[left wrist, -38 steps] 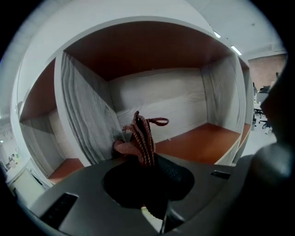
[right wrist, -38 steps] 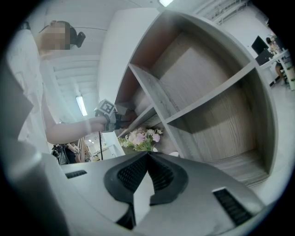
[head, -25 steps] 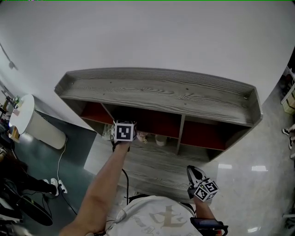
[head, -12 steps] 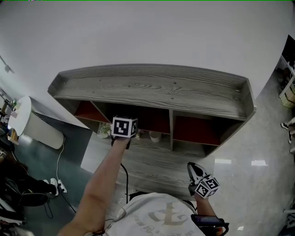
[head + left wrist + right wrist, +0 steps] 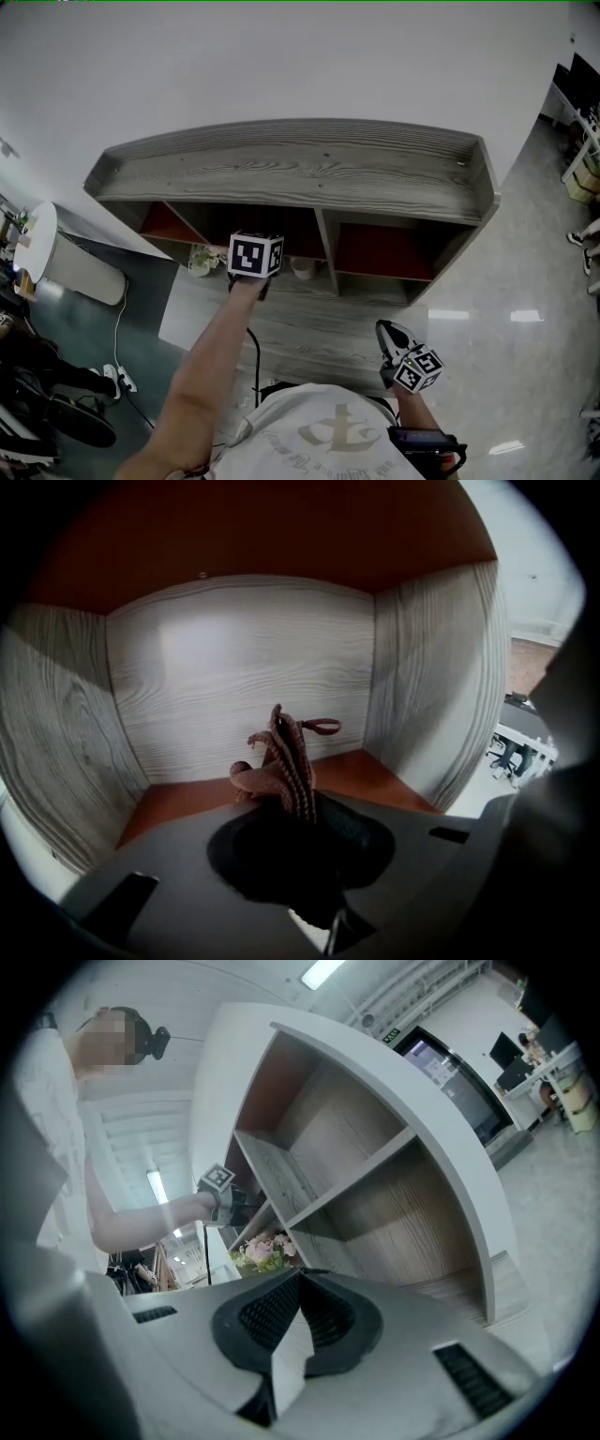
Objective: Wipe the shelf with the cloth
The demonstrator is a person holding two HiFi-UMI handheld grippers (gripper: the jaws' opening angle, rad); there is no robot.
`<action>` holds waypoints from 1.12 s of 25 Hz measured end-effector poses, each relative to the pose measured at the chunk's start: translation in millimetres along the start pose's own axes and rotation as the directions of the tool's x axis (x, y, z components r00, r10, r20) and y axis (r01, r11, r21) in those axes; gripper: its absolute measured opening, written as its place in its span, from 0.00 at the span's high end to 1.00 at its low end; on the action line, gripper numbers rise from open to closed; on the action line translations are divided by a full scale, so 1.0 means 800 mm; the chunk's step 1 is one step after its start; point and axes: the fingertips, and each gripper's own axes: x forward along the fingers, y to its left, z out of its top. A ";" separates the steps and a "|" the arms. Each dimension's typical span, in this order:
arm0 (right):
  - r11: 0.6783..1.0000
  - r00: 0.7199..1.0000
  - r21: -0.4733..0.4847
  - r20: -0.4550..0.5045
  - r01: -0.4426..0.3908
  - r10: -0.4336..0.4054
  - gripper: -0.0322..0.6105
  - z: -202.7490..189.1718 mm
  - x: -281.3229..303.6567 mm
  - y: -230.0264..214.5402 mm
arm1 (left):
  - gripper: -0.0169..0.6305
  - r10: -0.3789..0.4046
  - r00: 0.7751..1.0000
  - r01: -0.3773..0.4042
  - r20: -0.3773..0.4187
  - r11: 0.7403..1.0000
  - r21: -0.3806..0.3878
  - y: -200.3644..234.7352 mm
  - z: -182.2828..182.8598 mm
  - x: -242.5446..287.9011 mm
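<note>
A brown ribbed cloth [image 5: 284, 761] sticks up from my left gripper [image 5: 298, 810], whose jaws are shut on it. It hangs just above the red-orange floor [image 5: 375, 772] of a compartment with grey wood walls. From the head view, the left marker cube [image 5: 255, 255] sits at the mouth of the middle compartment of the grey wooden shelf [image 5: 281, 173], with the jaws hidden under its top. My right gripper [image 5: 394, 339] hangs low beside the person's body, away from the shelf. Its jaws [image 5: 298, 1279] are shut with nothing between them.
A small pot of flowers [image 5: 200, 258] stands in the left compartment and a white cup [image 5: 302, 269] sits right of the left gripper. A white round-topped bin [image 5: 52, 246] and a cable [image 5: 124, 323] lie on the floor at the left. Glossy floor spreads to the right.
The head view has swung, so the shelf sits further left and higher in it. The left gripper has edged right, closer to the white cup. The right gripper has barely moved.
</note>
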 end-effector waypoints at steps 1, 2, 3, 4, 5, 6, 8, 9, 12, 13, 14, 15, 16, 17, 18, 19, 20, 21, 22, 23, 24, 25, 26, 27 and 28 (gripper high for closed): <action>1.000 1.000 -0.001 -0.001 0.000 0.000 0.94 0.000 -0.002 -0.001 | 0.87 -0.008 1.000 0.008 0.002 1.000 0.006 -0.009 0.001 0.000; 1.000 1.000 -0.002 -0.001 0.000 0.000 0.94 -0.001 -0.005 -0.002 | 0.87 -0.018 1.000 0.018 0.003 1.000 0.012 -0.017 0.002 0.001; 1.000 1.000 -0.002 -0.001 0.002 -0.002 0.94 -0.001 -0.007 -0.003 | 0.87 -0.028 1.000 0.028 0.004 0.999 0.017 -0.026 0.002 0.002; 1.000 1.000 0.000 0.000 0.003 -0.003 0.94 -0.001 -0.009 -0.003 | 0.87 -0.041 0.999 0.041 0.004 0.999 0.019 -0.034 0.003 0.003; 1.000 1.000 0.002 0.001 0.005 -0.005 0.94 -0.001 -0.011 -0.003 | 0.87 -0.055 0.998 0.055 0.004 0.998 0.018 -0.041 0.004 0.004; 1.000 1.000 0.004 0.002 0.007 -0.007 0.94 -0.001 -0.014 -0.004 | 0.87 -0.071 0.998 0.071 0.002 0.997 0.015 -0.048 0.006 0.005; 1.000 1.000 0.003 0.003 0.009 -0.009 0.94 -0.001 -0.018 -0.005 | 0.87 -0.101 0.995 0.101 -0.006 0.995 0.008 -0.059 0.008 0.007; 1.000 1.000 0.001 0.003 0.009 -0.009 0.94 -0.001 -0.019 -0.005 | 0.87 -0.116 0.993 0.116 -0.010 0.993 0.005 -0.064 0.009 0.008; 1.000 1.000 0.006 0.008 0.017 -0.017 0.94 -0.002 -0.025 -0.004 | 0.87 -0.160 0.987 0.160 -0.021 0.987 0.003 -0.080 0.010 0.007; 1.000 1.000 0.011 0.011 0.021 -0.021 0.94 -0.004 -0.027 -0.003 | 0.87 -0.171 0.985 0.171 -0.024 0.985 0.002 -0.085 0.009 0.006; 1.000 1.000 0.016 0.013 0.025 -0.026 0.94 -0.006 -0.029 -0.002 | 0.87 -0.180 0.983 0.180 -0.026 0.984 0.001 -0.090 0.007 0.005; 0.999 0.999 0.021 0.016 0.029 -0.029 0.94 -0.007 -0.030 -0.001 | 0.87 -0.190 0.982 0.190 -0.027 0.982 0.001 -0.095 0.006 0.004; 0.999 0.999 0.025 0.018 0.031 -0.032 0.94 -0.008 -0.030 0.000 | 0.87 -0.200 0.979 0.200 -0.027 0.980 0.001 -0.099 0.005 0.002; 0.999 0.999 0.027 0.020 0.032 -0.032 0.94 -0.010 -0.029 0.001 | 0.87 -0.211 0.977 0.212 -0.027 0.977 0.003 -0.104 0.004 0.001; 0.999 0.999 0.028 0.020 0.031 -0.032 0.94 -0.011 -0.027 0.003 | 0.87 -0.223 0.974 0.223 -0.026 0.975 0.005 -0.108 0.003 -0.001; 0.999 0.999 0.026 0.017 0.030 -0.030 0.94 -0.013 -0.026 0.006 | 0.87 -0.233 0.972 0.233 -0.023 0.972 0.007 -0.111 0.002 -0.003; 0.999 1.000 0.024 0.013 0.028 -0.028 0.94 -0.015 -0.025 0.010 | 0.87 -0.242 0.970 0.242 -0.016 0.970 0.006 -0.114 0.001 -0.006; 0.999 1.000 0.021 0.009 0.026 -0.027 0.94 -0.017 -0.025 0.014 | 0.87 -0.250 0.968 0.250 -0.006 0.968 0.003 -0.117 -0.001 -0.009; 0.999 1.000 0.018 0.005 0.026 -0.027 0.94 -0.019 -0.026 0.018 | 0.87 -0.258 0.966 0.258 0.007 0.966 -0.003 -0.121 -0.004 -0.013; 0.999 1.000 0.016 0.002 0.029 -0.029 0.94 -0.021 -0.028 0.021 | 0.87 -0.266 0.964 0.266 0.024 0.964 -0.010 -0.124 -0.006 -0.017; 0.999 0.999 0.016 0.001 0.034 -0.034 0.94 -0.022 -0.030 0.023 | 0.87 -0.275 0.960 0.276 0.044 0.961 -0.019 -0.127 -0.008 -0.022; 0.999 0.999 0.017 0.001 0.042 -0.042 0.94 -0.023 -0.032 0.024 | 0.87 -0.286 0.956 0.288 0.071 0.957 -0.031 -0.129 -0.010 -0.027; 0.999 0.999 0.018 0.001 0.051 -0.051 0.94 -0.024 -0.033 0.026 | 0.87 -0.297 0.949 0.303 0.103 0.952 -0.047 -0.131 -0.011 -0.031; 0.998 0.998 0.018 0.002 0.059 -0.059 0.94 -0.025 -0.034 0.027 | 0.87 -0.309 0.941 0.320 0.140 0.945 -0.069 -0.132 -0.014 -0.037; 0.998 0.998 0.018 0.004 0.067 -0.067 0.94 -0.025 -0.035 0.030 | 0.87 -0.320 0.931 0.340 0.175 0.936 -0.095 -0.131 -0.018 -0.042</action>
